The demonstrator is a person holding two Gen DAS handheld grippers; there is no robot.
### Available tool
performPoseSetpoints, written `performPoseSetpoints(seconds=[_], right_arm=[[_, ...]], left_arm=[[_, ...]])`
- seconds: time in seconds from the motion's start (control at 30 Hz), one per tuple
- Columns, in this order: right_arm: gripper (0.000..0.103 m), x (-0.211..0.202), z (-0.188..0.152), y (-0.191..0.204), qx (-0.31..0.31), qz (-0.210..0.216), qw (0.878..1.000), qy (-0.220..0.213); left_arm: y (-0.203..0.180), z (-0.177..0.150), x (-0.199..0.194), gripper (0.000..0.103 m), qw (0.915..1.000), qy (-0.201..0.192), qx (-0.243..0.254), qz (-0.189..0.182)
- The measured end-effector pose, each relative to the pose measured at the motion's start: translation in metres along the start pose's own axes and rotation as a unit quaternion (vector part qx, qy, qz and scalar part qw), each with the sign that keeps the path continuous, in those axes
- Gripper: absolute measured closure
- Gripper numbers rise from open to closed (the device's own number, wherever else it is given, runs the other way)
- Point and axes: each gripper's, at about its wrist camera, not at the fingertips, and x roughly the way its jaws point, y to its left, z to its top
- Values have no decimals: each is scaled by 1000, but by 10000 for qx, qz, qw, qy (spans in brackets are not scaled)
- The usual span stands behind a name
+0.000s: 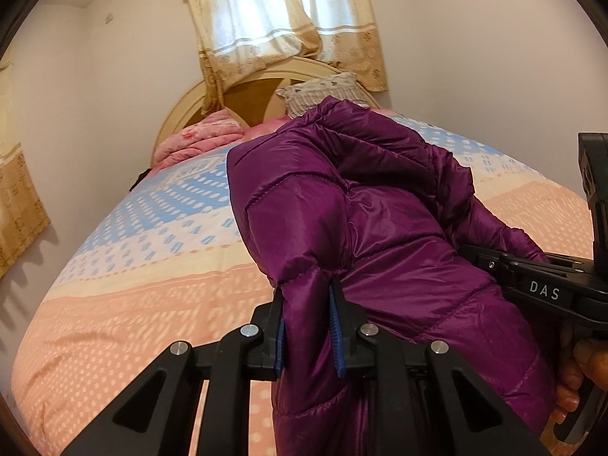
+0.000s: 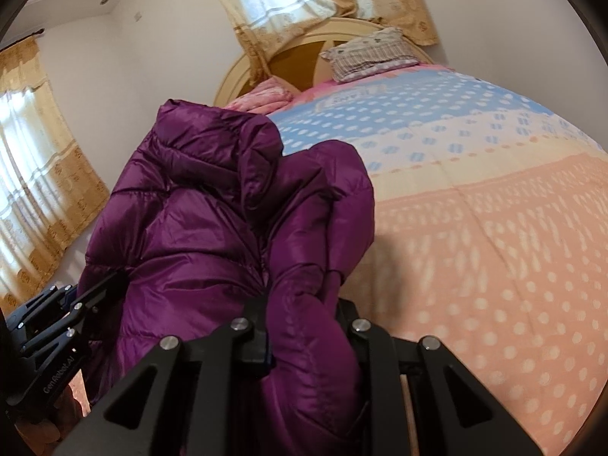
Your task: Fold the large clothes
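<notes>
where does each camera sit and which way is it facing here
Left wrist: on the left gripper, facing the bed's headboard; own fingers clamp the shiny purple quilted puffer jacket; right gripper and a hand show at the right edge.
Right wrist: on the right gripper, facing likewise, clamping the jacket.
Shared: jacket, spotted pastel bedspread, curtains.

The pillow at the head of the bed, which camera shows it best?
The right wrist view: the patterned pillow lies in full sight against the headboard, with nothing in front. In the left wrist view the purple jacket held in the left gripper hides its lower edge, so only the upper part shows.
</notes>
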Motion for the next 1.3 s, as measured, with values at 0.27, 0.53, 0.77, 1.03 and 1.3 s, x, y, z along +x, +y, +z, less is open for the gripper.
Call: performPoseSetpoints(seconds=[0.27, 0.53, 0.77, 1.03, 1.3], right_arm=[[81, 15, 8, 27, -281, 250, 9992, 100], [81, 31, 6, 54, -502, 437, 9975, 238], [81, 47, 3, 78, -717, 577, 9951, 374], [81, 62, 1, 102, -919, 727, 9917, 533], [81, 73, -2, 116, -1081, 781, 9887, 679]], left_arm=[[42, -9, -10, 84, 9992, -32, -273, 274], [77, -20, -14, 84, 9969, 15, -591, 517], [104, -30, -17, 84, 9939, 79, -827, 722], [127, -39, -18, 84, 9906, 134, -1010, 911], [142, -54, -16, 84, 9881, 238, -1163, 974]])
